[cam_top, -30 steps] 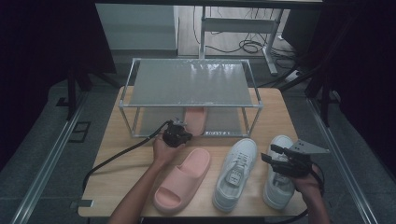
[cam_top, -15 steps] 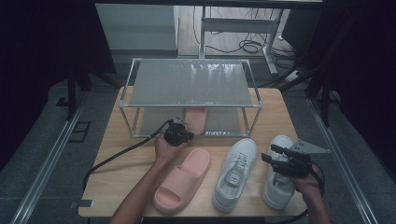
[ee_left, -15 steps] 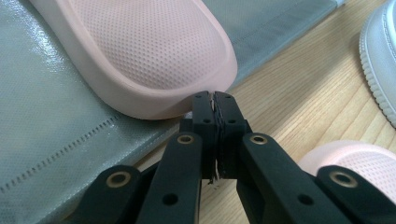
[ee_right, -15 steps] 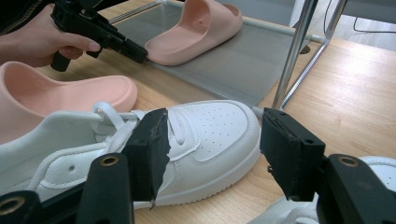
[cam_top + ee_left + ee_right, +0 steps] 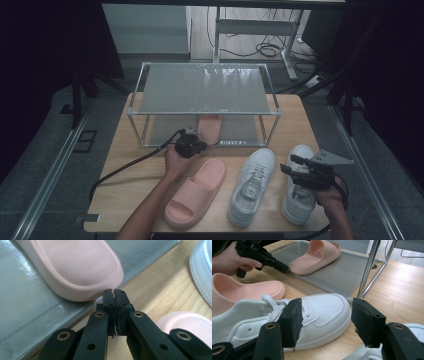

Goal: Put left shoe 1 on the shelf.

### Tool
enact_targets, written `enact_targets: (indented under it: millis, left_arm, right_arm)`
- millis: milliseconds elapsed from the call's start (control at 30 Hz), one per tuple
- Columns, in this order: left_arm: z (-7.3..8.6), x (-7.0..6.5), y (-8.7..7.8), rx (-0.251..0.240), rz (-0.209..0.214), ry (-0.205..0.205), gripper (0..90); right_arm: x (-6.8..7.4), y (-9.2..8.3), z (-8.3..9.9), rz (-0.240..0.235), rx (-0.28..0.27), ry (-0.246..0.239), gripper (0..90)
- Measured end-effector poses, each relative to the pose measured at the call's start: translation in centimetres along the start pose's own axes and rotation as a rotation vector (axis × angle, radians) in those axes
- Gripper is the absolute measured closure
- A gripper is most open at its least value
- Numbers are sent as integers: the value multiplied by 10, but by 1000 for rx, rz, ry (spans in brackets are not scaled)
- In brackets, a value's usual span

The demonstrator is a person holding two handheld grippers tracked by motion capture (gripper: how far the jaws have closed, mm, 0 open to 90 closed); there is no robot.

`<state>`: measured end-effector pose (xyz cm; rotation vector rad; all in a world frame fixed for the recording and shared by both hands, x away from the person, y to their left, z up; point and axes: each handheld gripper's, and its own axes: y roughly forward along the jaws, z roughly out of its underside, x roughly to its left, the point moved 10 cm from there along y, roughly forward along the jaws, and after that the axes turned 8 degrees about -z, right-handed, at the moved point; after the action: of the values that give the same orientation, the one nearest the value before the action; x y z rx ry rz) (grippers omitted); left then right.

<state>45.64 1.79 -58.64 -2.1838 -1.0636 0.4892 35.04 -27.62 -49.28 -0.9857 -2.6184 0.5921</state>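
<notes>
From the high view, the left tongs [image 5: 196, 141] are sitting pinched together at the heel of the pink slipper [image 5: 210, 127] on the rack's lower shelf [image 5: 165, 131], seemingly nudging it in. In the left gripper view, their empty tips are just touching that heel. In the right gripper view, the right tongs [image 5: 325, 320] are hanging wide over the white sneaker [image 5: 322, 312] on the worktop [image 5: 402, 292], and next they should be lowering astride it to grip.

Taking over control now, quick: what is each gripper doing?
Left gripper: shut, holding nothing, tips at the heel of the pink slipper on the rack's lower shelf.
Right gripper: open, empty, above the white sneaker.
</notes>
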Motion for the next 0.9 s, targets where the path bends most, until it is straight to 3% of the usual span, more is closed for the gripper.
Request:
enact_targets:
  millis: [233, 367, 567, 900]
  left_arm:
    - [0, -5, -28, -32, -8, 24, 887]
    - [5, -8, -49, -63, 22, 3, 888]
    - [20, 0, -84, -96, 2, -22, 891]
    - [52, -1, -128, -126, -13, -30, 890]
  right_arm:
    - [1, 0, -1, -1, -3, -4, 427]
    - [2, 0, -1, -3, -4, -3, 427]
    - [3, 1, -1, -5, 0, -5, 427]
    - [5, 3, -1, -8, 0, -4, 427]
